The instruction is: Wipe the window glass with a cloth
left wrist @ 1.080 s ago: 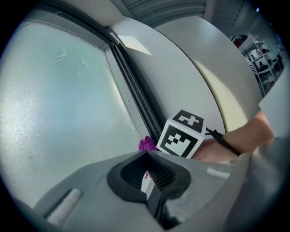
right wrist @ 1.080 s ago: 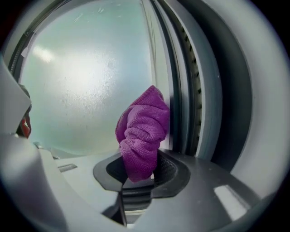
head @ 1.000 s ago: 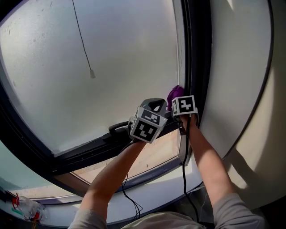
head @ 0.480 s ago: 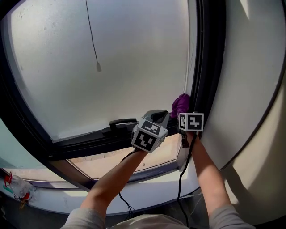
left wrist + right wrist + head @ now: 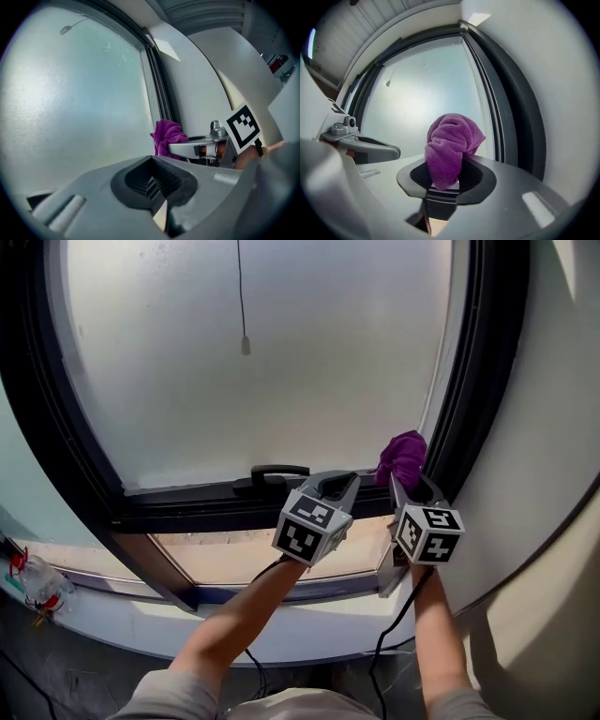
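Observation:
The frosted window glass (image 5: 281,362) fills the upper head view inside a dark frame (image 5: 84,456). My right gripper (image 5: 405,474) is shut on a bunched purple cloth (image 5: 401,455), held near the pane's lower right corner beside the frame's right side. In the right gripper view the purple cloth (image 5: 450,147) sticks up from the closed jaws, in front of the glass (image 5: 426,103). My left gripper (image 5: 342,486) is shut with nothing in it, just left of the right one, below the pane. The left gripper view shows the cloth (image 5: 168,136) and the right gripper (image 5: 161,146).
A black window handle (image 5: 278,471) sits on the lower frame just left of the left gripper. A thin cord with a small weight (image 5: 245,343) hangs in front of the glass. A white wall (image 5: 553,427) stands to the right. Small clutter (image 5: 33,582) lies at the lower left.
Both grippers have come lower and a little to the right in the head view. The purple cloth has stayed near the pane's lower right corner.

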{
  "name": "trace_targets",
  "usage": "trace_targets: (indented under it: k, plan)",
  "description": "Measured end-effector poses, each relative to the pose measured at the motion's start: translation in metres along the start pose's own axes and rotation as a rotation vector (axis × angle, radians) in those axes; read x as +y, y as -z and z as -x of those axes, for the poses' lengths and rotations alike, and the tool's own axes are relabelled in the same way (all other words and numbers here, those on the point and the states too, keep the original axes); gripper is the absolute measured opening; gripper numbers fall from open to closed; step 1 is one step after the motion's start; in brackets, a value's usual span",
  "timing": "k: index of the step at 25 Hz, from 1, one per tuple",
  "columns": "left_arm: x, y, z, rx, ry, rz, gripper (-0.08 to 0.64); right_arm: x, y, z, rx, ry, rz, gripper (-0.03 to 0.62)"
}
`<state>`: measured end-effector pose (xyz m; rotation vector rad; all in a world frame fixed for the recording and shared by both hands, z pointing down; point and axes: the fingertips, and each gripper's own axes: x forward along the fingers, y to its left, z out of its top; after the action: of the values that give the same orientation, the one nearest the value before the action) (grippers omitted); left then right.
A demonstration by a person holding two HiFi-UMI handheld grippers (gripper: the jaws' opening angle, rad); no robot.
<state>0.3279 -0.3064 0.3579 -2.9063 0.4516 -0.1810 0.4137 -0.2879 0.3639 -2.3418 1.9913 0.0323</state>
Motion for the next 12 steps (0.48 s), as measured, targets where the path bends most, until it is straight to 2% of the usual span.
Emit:
trace_targets:
  k: [8, 12]
  plan:
    - [0.001, -0.031, 0.066, -0.148, -0.001, -0.015, 0.000, 0.073, -0.060, 0.046, -0.298, -0.048, 0.166, 0.129]
    - [-0.007, -0.052, 0.098, -0.212, 0.006, -0.044, 0.000, 0.103, -0.076, 0.073, -0.337, -0.065, 0.180, 0.129]
